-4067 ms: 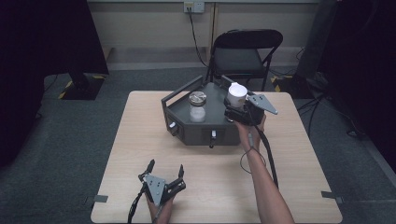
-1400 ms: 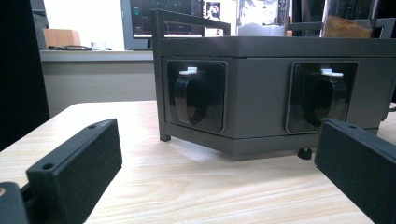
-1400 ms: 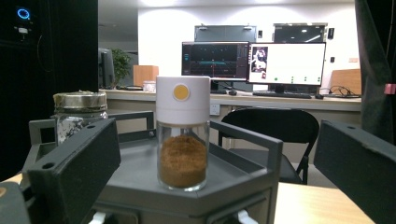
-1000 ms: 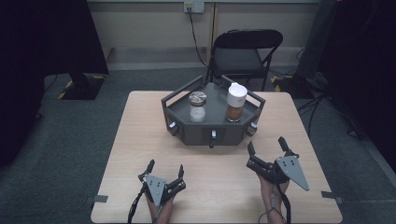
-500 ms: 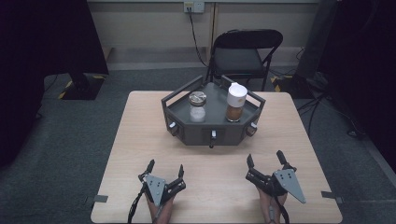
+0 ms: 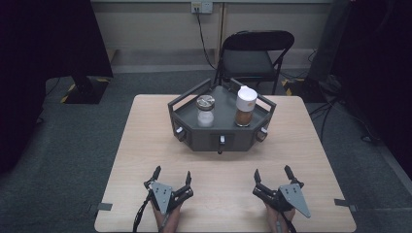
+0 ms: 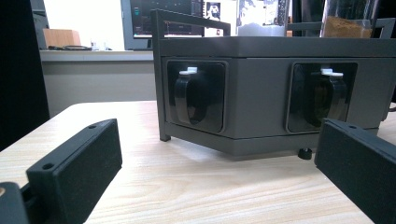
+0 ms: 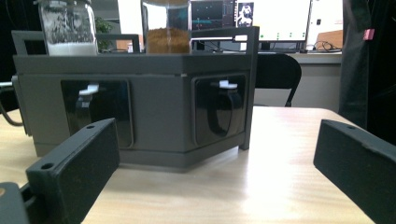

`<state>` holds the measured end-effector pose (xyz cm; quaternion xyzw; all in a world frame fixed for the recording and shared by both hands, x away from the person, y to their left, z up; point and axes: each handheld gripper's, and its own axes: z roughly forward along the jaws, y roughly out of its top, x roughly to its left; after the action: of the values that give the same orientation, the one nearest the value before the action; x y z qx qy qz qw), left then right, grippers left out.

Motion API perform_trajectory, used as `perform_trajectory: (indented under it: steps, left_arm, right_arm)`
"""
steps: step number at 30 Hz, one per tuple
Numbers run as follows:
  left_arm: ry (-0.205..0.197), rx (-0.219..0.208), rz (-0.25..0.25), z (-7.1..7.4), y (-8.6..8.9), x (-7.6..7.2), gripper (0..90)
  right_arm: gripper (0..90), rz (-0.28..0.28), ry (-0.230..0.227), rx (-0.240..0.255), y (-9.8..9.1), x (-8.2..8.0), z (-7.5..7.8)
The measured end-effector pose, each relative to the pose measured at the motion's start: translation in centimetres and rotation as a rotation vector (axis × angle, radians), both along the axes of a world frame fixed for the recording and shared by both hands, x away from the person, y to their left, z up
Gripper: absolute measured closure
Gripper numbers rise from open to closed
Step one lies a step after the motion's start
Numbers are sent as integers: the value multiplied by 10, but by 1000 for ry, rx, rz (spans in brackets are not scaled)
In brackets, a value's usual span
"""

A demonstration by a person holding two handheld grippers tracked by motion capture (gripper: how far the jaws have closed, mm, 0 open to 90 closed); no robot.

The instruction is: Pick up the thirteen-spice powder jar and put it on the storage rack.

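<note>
My left gripper (image 6: 171,175): jaws spread, empty | my right gripper (image 6: 273,174): jaws spread, empty | both near table (image 6: 145,126) front edge | 2 jars on grey tray (image 6: 204,138)

Pale wooden table (image 6: 145,145) with dark hexagonal tray (image 6: 221,138) centre-back.

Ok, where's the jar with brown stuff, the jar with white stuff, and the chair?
Brown spice jar (image 6: 245,107), high view, on its white cap.
White-powder jar (image 6: 205,118), high view, on its glass body.
Folding chair (image 6: 251,61), high view, on its seat.
</note>
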<state>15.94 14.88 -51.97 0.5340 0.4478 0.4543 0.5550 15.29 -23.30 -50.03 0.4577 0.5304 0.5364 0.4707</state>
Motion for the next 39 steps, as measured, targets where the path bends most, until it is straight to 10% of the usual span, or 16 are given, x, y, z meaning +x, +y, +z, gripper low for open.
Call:
perform_trajectory:
  steps: [39]
  left_arm:
    - [0,0,2,0,0,0,1]
  right_arm:
    - [0,-30,-17,-7,5,-8,-16]
